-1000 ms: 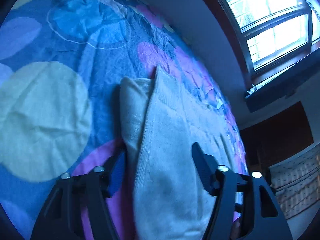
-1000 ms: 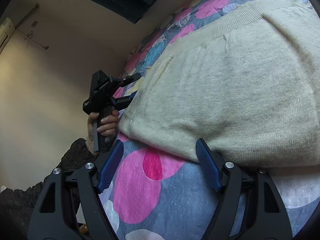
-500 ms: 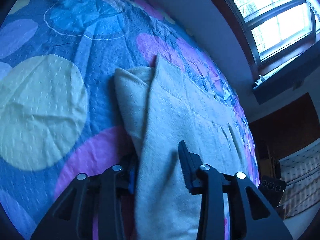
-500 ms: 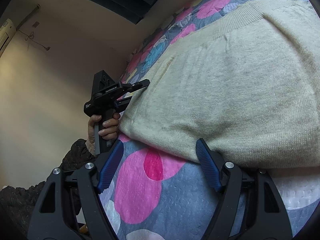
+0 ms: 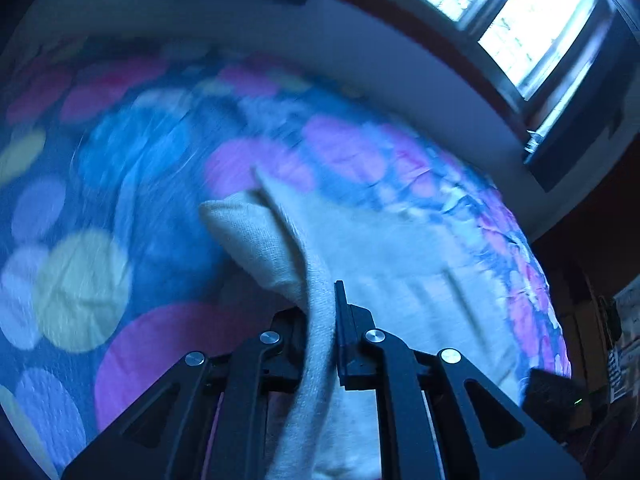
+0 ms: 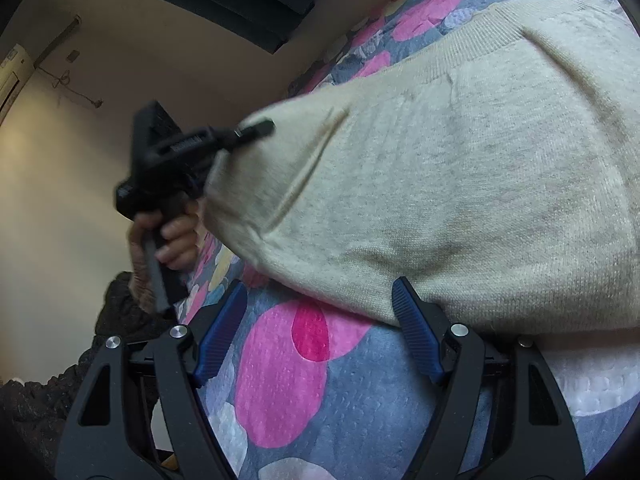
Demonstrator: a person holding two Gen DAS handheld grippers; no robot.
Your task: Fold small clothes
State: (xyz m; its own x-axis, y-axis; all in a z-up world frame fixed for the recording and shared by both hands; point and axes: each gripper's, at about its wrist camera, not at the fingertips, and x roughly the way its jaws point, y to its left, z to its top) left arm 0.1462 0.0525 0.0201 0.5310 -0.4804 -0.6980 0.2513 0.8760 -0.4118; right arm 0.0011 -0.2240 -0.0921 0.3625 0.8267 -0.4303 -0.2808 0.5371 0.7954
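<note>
We are at the start of a fold: our left gripper [image 5: 320, 320] has just been closing, and its jaws are now clamped on a pinched ridge of the cream knit garment [image 5: 384, 264], which runs up between them. From the right wrist view the same corner of the garment [image 6: 460, 184] is raised off the bedspread [image 6: 280, 380], with the left gripper [image 6: 256, 130] biting into it and a hand [image 6: 168, 236] around its handle. The rest of the knit lies spread on the patterned bedspread [image 5: 120, 208], reaching toward the far edge of the bed under the window [image 5: 528, 20].

Our right gripper [image 6: 320, 336] stands with its blue pads [image 6: 222, 332] well apart and nothing between them. It sits at the near edge of the garment: the right-hand pad just touches or tucks under the hem, while the left-hand pad is over bare bedspread, on a pink spot. It grips nothing.

We judge the next move to be carrying the lifted corner across the body of the garment and laying it down flat. That calls for a steady pinch on the left, since knit slips and stretches, and probably for the right gripper to close on the near hem or hold it down so the whole piece does not drag along. The left view is blurred, so how much cloth is caught we cannot tell.
</note>
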